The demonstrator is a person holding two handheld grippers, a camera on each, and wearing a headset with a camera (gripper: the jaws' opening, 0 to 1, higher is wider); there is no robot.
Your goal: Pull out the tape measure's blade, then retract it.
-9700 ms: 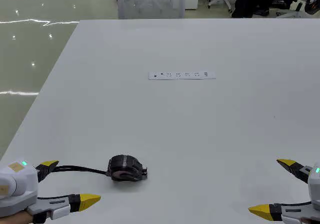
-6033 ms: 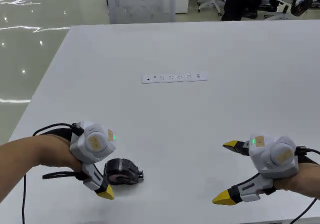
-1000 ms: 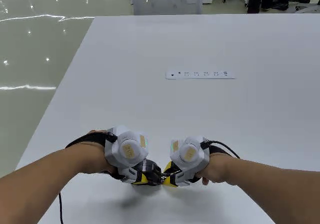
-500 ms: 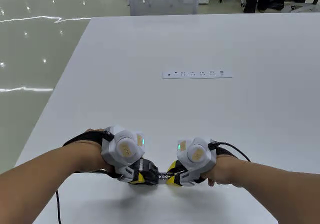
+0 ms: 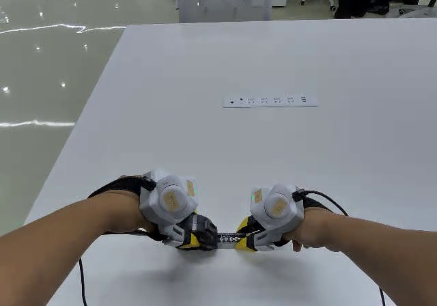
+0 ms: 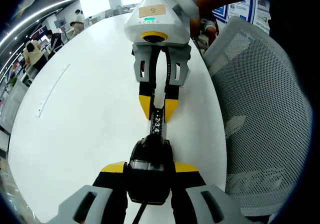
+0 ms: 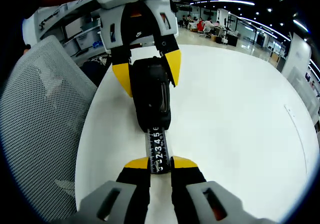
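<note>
Tape measure (image 5: 203, 235) is showing at lower centre of the head view, over the white table (image 5: 273, 60). The left gripper (image 6: 150, 167) is pinching its black case, and the right gripper (image 7: 160, 163) is clamping the short exposed blade (image 7: 157, 145).

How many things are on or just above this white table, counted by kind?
gripper: 2, the left gripper and the right gripper
tape measure: 1
power strip: 1
Total: 4

Open table (image 5: 341, 156) ahead up to power strip (image 5: 270, 101); mesh chair (image 6: 260, 109) beside near edge.
</note>
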